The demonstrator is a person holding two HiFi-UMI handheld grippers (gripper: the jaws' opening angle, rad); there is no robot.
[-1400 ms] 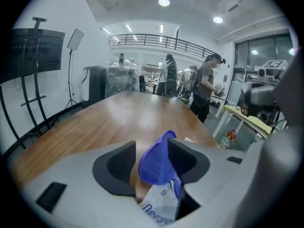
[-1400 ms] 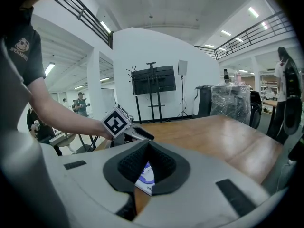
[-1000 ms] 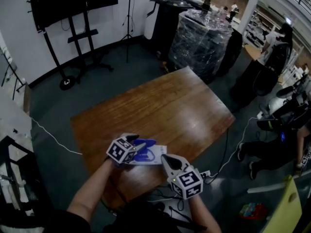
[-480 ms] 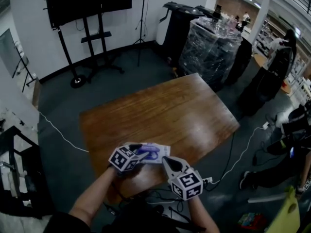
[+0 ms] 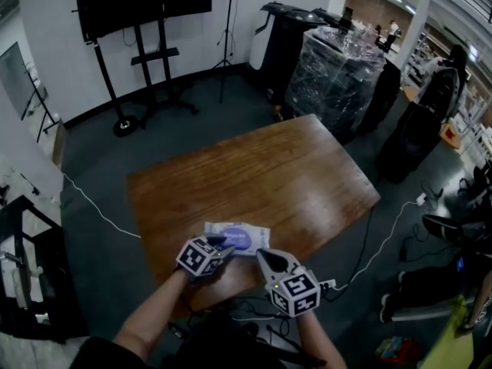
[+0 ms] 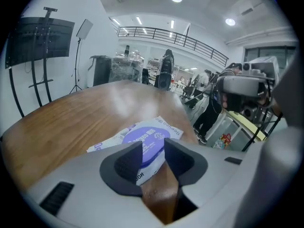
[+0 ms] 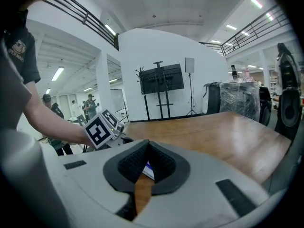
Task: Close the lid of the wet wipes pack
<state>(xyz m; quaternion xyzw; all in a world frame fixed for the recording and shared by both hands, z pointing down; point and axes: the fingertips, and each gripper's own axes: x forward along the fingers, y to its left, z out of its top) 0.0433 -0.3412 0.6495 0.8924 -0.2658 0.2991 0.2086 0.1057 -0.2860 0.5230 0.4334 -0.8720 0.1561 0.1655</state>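
Left gripper (image 6: 153,150): jaws apart, just been narrowing, nothing pinched; the near edge of the wet wipes pack (image 6: 166,126) shows in the gap. Right gripper (image 7: 148,148): jaws pressed together, empty. Pack lies flat near the table (image 5: 254,167) front edge, purple lid (image 6: 142,137) upward. Risk I note: an off-centre press could skid the light pack off the edge, lid unlatched.

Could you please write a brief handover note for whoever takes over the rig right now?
Left tongs: open, jaws have just been closing; the pack's near edge shows in the gap, but the pads are not pressing on it.
Right tongs: shut, empty, pointing at the pack from its near side.
Wet wipes pack: flat on the table, near its front edge.
Done: the purple lid looks to lie flat.
Left: check whether it has latched; press once if not.
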